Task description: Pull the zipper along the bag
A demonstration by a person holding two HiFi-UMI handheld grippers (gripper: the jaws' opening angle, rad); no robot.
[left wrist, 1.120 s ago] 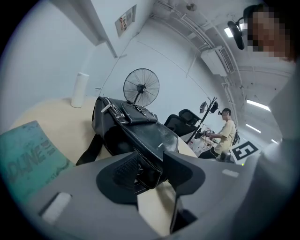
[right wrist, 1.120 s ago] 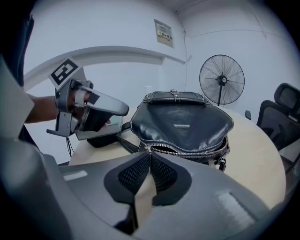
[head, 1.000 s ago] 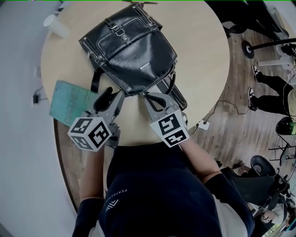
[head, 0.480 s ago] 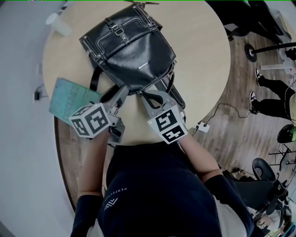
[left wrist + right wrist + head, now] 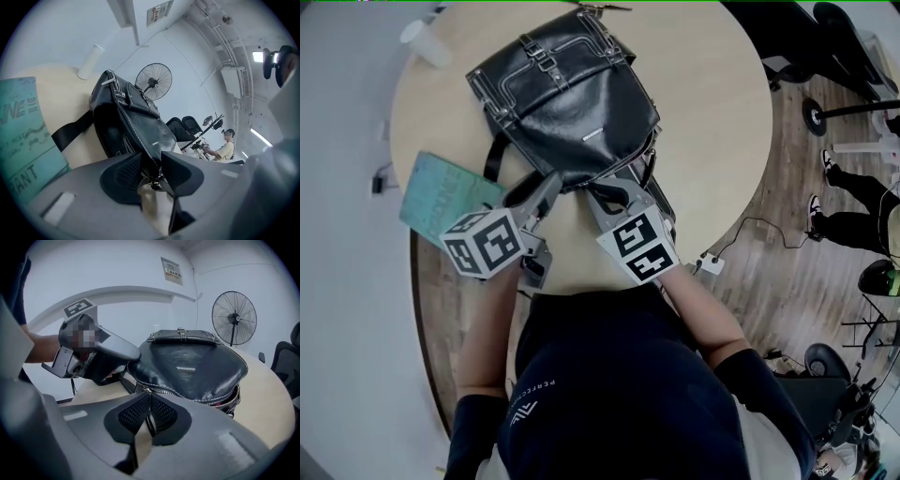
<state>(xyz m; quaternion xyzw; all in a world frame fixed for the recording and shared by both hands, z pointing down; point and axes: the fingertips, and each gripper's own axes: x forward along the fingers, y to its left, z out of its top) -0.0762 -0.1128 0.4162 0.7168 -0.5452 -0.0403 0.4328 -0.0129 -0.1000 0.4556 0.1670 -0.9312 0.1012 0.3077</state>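
Observation:
A black leather bag [image 5: 567,94] [image 5: 136,126] [image 5: 192,366] lies on the round beige table [image 5: 712,112], its zipper [image 5: 180,393] running along the near edge. My right gripper [image 5: 596,193] [image 5: 149,417] is shut on the zipper pull [image 5: 149,397], a thin dark tab pinched between its pads. My left gripper [image 5: 540,190] [image 5: 151,168] sits at the bag's near left corner. Its jaws are closing, with the bag's stitched edge between them. A black strap [image 5: 70,133] trails from the bag toward the left.
A teal booklet [image 5: 441,192] [image 5: 23,136] lies on the table by my left gripper. A white paper cup [image 5: 427,42] [image 5: 91,61] lies at the far left edge. A standing fan [image 5: 233,317] and office chairs are beyond the table; a person [image 5: 853,197] stands at the right.
My left gripper has moved right and forward onto the bag's near corner, and its jaws have narrowed around the edge. The right gripper stays on the zipper pull.

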